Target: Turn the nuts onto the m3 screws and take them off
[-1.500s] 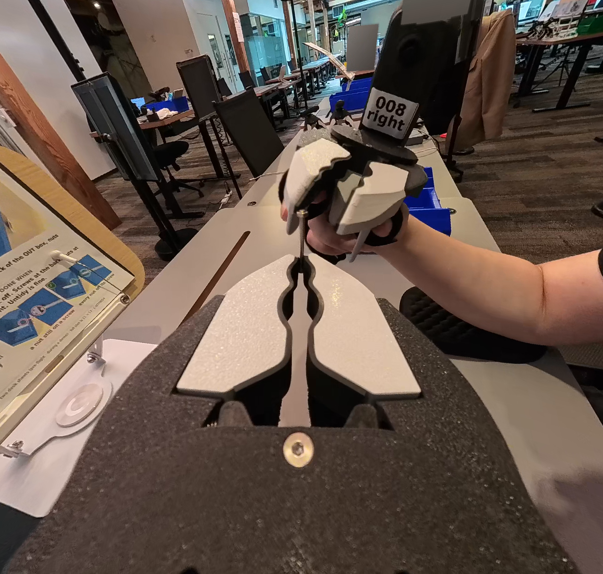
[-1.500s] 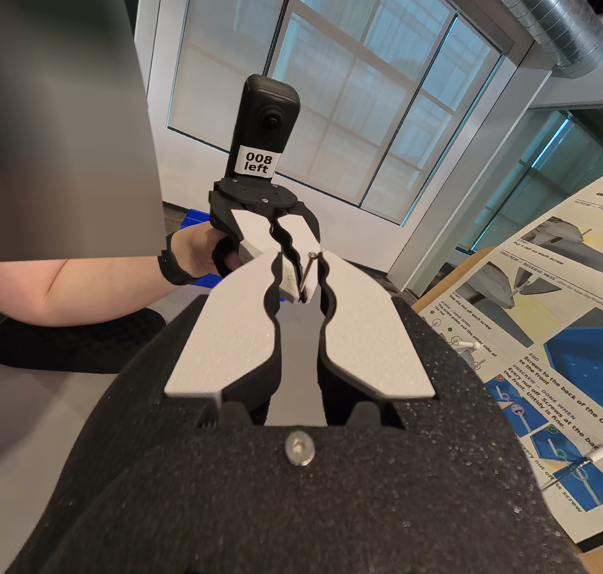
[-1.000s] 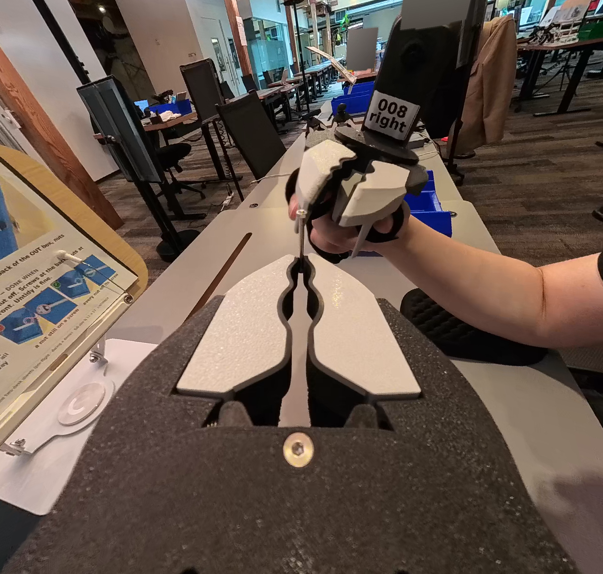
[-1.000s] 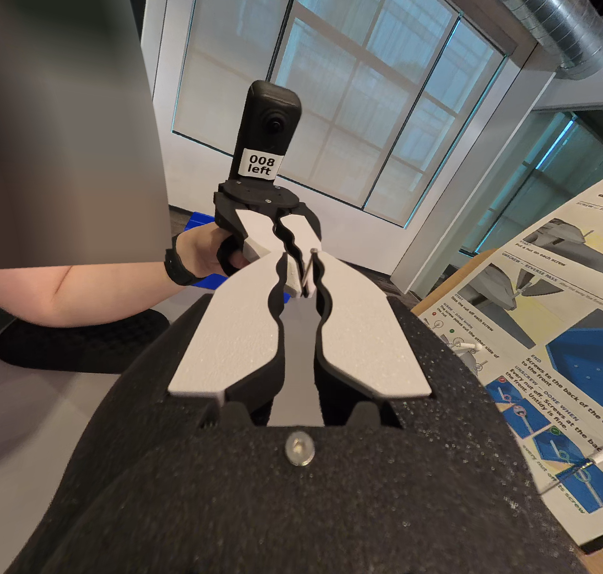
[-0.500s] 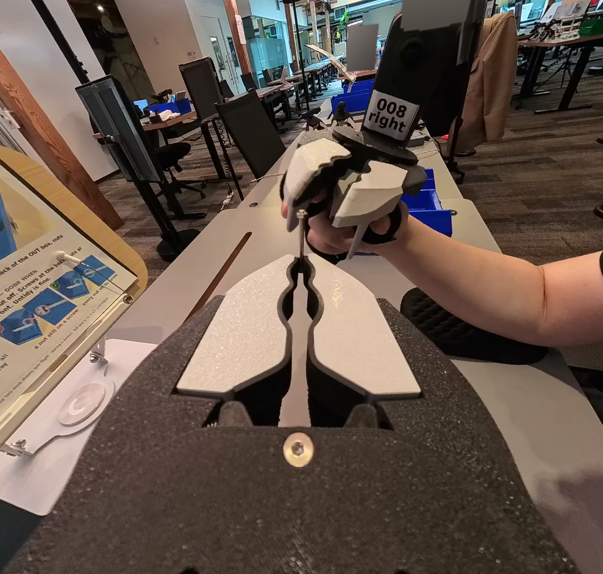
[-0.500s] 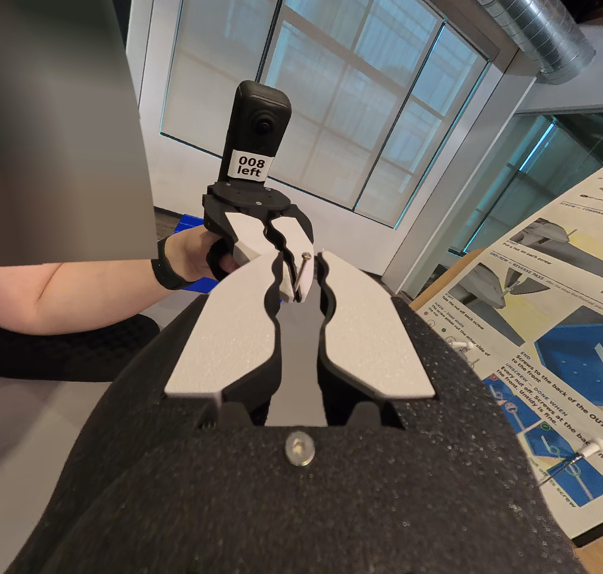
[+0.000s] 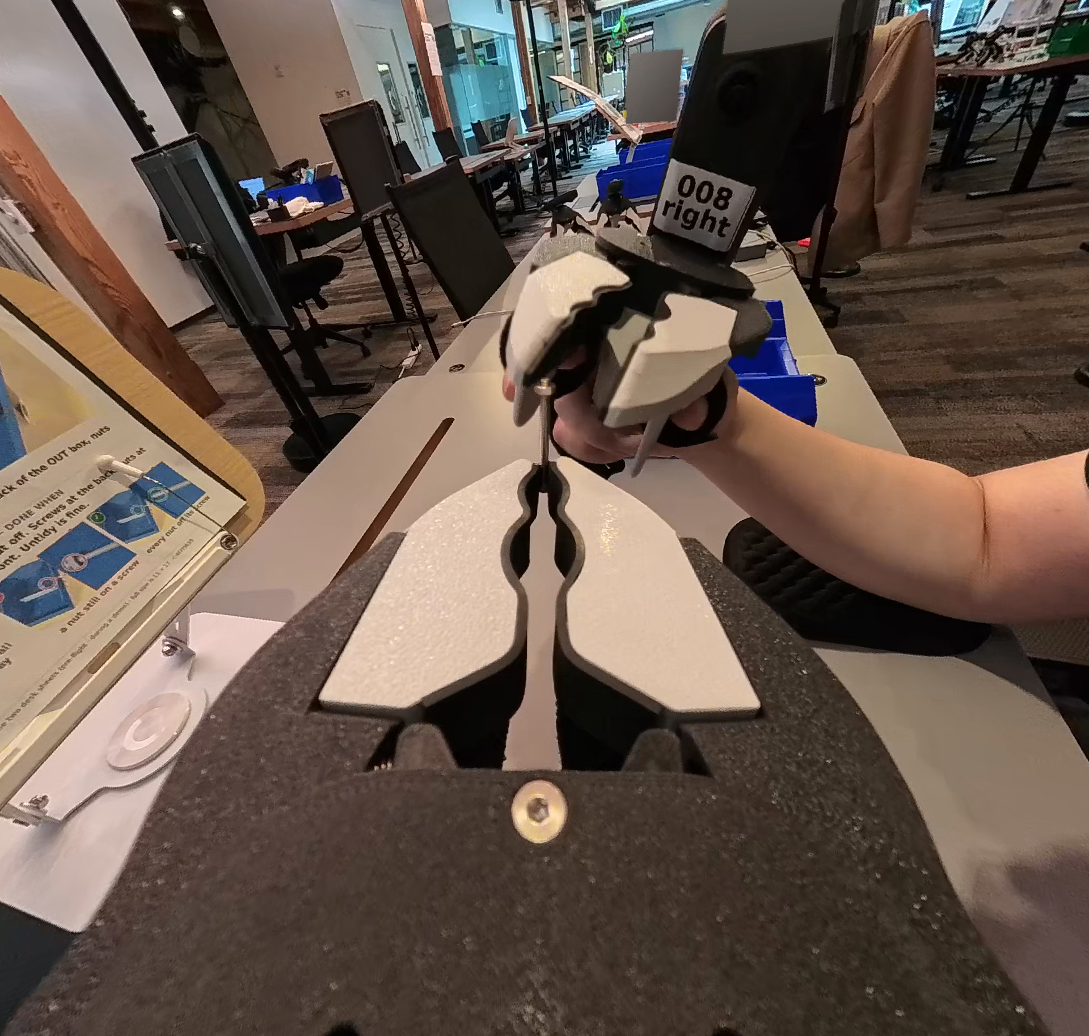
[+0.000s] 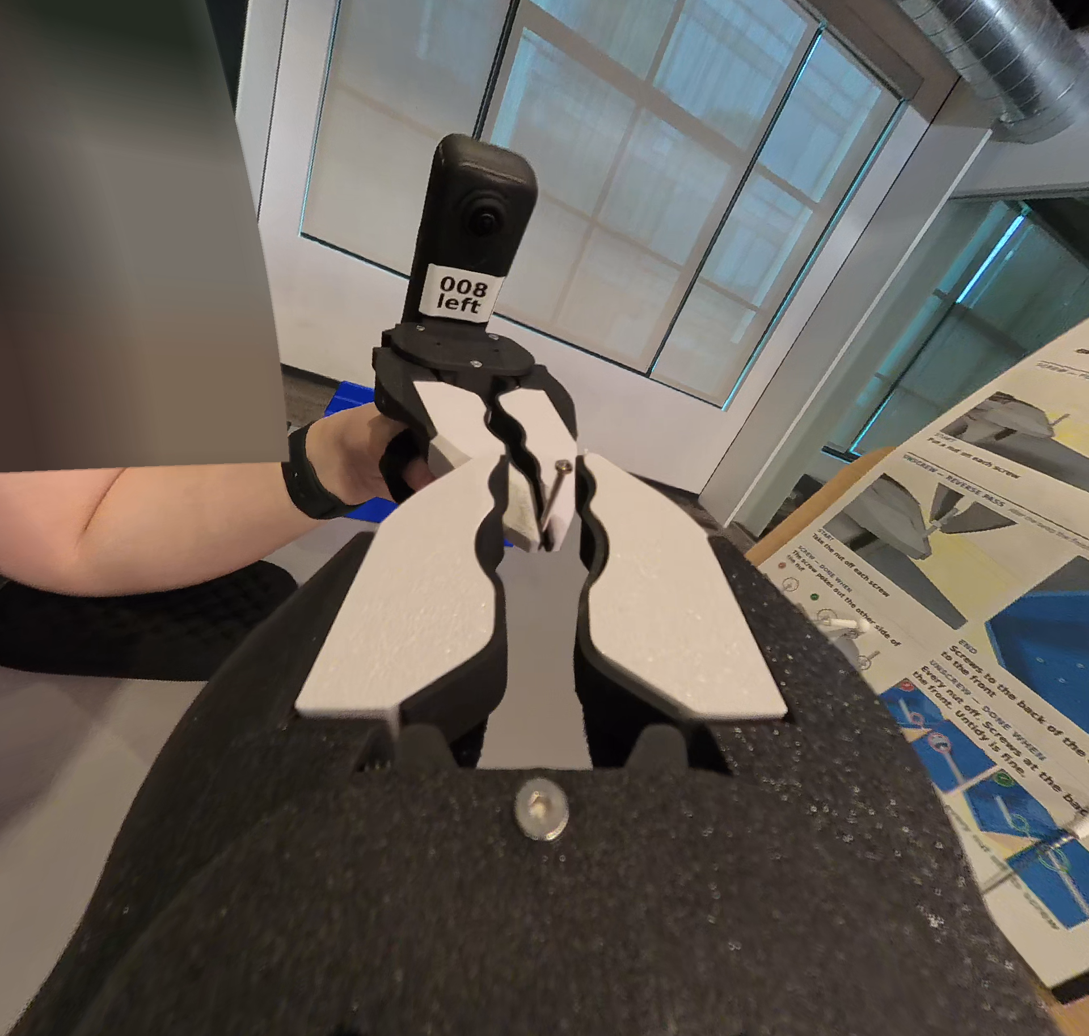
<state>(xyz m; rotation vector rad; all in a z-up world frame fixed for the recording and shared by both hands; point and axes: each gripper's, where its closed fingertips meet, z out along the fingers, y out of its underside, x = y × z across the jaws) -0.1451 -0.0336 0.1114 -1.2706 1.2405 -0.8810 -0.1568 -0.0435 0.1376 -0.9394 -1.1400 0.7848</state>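
Screw pinched upright in left gripper — right gripper agape

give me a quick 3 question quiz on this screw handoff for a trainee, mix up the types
1. True or false: the left gripper is shut on the screw.
2. Multiple choice: the right gripper is A) open, B) shut on the screw, C) out of view.
3. Fill in: the screw's head points ____ in the left wrist view.

Key
1. True; the tips pinch its lower end.
2. A; its fingers sit apart on either side of the screw.
3. Up.
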